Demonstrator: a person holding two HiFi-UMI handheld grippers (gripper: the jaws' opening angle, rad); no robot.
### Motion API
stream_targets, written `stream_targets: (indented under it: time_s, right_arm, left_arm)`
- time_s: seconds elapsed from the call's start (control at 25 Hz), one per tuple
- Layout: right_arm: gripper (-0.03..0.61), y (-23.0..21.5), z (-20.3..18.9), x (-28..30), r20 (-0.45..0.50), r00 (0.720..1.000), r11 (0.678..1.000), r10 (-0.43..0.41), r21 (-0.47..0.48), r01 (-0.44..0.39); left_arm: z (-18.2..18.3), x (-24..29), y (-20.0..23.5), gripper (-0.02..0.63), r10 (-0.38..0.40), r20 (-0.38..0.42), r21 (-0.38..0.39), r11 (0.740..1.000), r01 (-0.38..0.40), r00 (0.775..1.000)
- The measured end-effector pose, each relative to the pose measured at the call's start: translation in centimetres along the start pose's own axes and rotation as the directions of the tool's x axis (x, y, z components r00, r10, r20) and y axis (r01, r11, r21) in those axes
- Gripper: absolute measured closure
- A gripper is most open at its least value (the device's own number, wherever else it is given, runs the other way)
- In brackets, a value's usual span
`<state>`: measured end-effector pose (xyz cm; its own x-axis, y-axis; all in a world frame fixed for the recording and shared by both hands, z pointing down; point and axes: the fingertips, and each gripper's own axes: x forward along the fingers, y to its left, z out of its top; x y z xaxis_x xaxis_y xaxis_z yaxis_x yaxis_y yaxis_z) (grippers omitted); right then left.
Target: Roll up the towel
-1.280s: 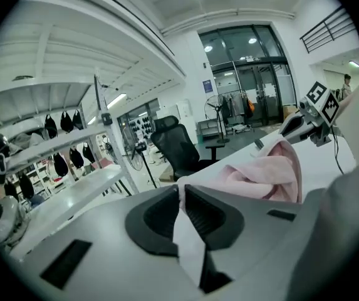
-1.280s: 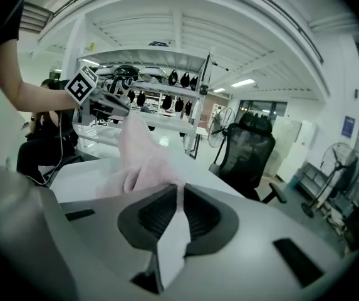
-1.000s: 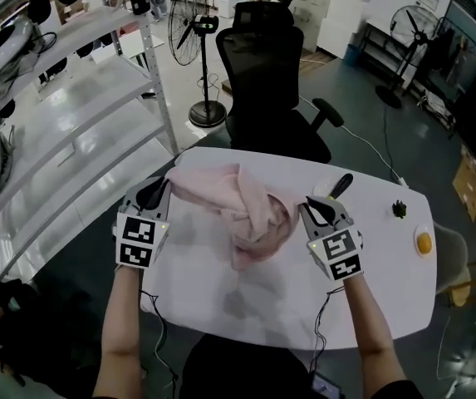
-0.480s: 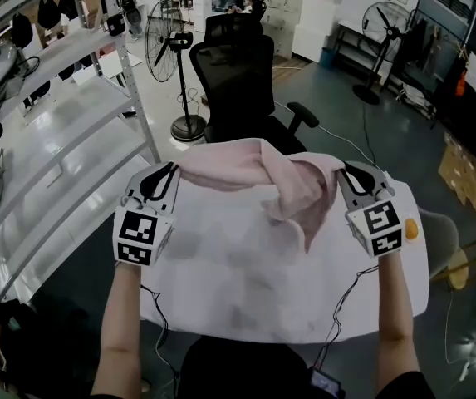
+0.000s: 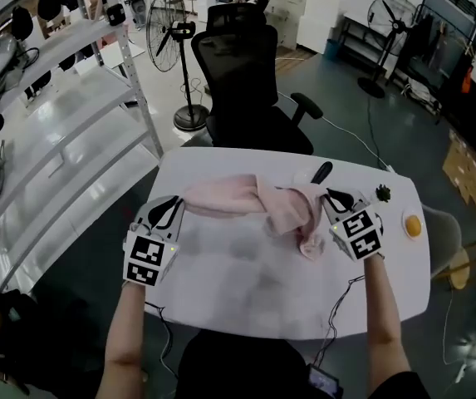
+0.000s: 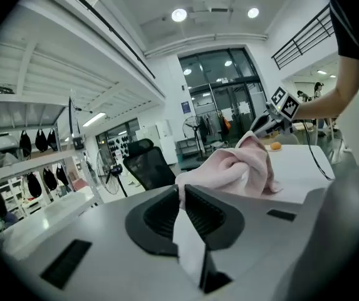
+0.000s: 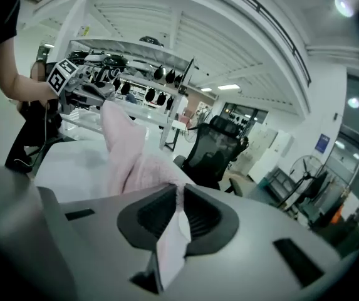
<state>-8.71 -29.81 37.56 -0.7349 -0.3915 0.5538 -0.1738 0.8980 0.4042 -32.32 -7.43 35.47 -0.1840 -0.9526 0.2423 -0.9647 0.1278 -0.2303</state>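
Towel (image 5: 254,199), pink and twisted into a rope, spans the far half of the white table (image 5: 246,306) between both grippers. Left gripper (image 5: 168,213) has its jaws narrow, pinching the towel's left end. Right gripper (image 5: 334,198) has its jaws narrow too, clamped on the right end. Bunched lump near the right end hides the corners, and whether it rests on the table is unclear. Orange round thing (image 5: 412,225) and small black object (image 5: 381,193) at right are too small to identify. Black office chair (image 5: 250,73) stands behind the table.

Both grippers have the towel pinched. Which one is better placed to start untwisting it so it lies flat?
Right, probably. The right gripper is shut on the twisted, bunched end of the towel, while the left gripper grips the straighter end.
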Motion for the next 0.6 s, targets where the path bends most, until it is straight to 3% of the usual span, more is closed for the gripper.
stream_targets:
  time_s: [0.32,0.44,0.6]
  right_arm:
    - [0.520,8.5,-6.8,9.1,-0.111,0.976,0.978,0.188,0.115,-0.175]
    - [0.466,9.6,-8.4,11.1,-0.119,0.975,0.972,0.187,0.166,-0.166]
    - [0.368,7.9,-8.9,9.6,-0.080,0.986,0.972,0.144,0.199,-0.125]
  left_arm:
    - [-10.1,-2.5,-1.0,0.569,0.025,-0.230,-0.093,0.994,-0.048,0.973]
    - [-13.0,-3.5,-0.4,0.569,0.059,-0.296,-0.120,0.988,-0.099,0.953]
    - [-16.1,-4.9,1.3,0.569,0.111,-0.360,-0.148,0.974,-0.174,0.926]
